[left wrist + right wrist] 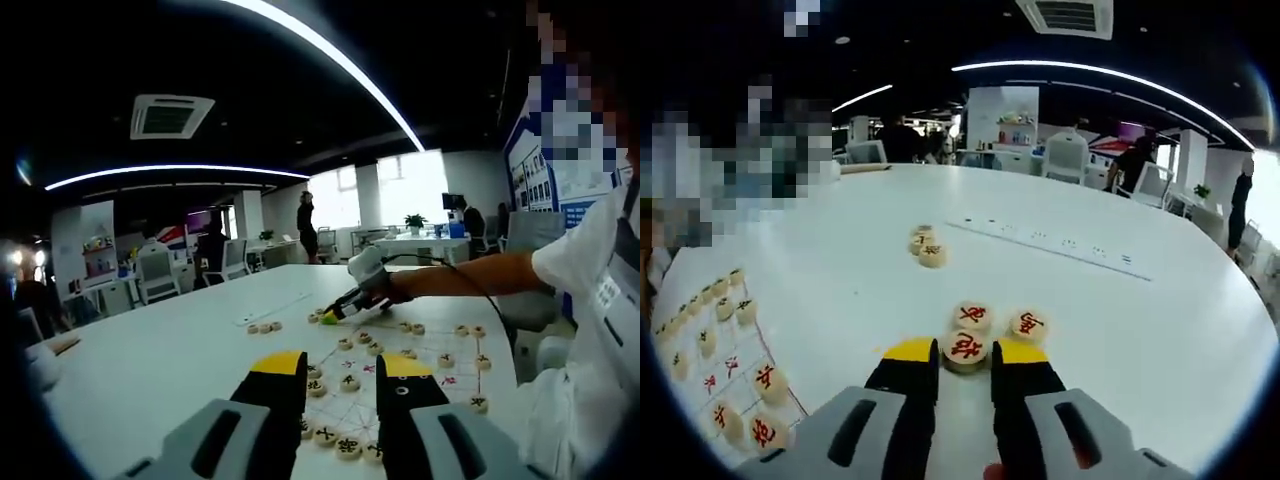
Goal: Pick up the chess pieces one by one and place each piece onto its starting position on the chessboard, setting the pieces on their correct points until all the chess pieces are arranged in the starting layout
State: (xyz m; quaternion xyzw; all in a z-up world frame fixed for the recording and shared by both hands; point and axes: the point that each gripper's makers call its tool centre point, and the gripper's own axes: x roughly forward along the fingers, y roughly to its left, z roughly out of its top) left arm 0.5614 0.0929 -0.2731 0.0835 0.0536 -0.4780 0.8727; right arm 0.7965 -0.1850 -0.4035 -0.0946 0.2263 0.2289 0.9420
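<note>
right gripper (964, 362) jaws flank red-marked piece (965, 349), seemingly not clamped | close squarely, lift clear of neighbours (1000, 320) | left gripper (340, 385) open, empty above chessboard (425, 372)

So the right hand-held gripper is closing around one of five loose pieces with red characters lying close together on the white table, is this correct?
Not quite. The right gripper view shows three pieces in that cluster, not five. The right hand-held gripper has its jaws around the nearest piece; the other two lie just beyond it on the white table. All three carry red characters.
</note>
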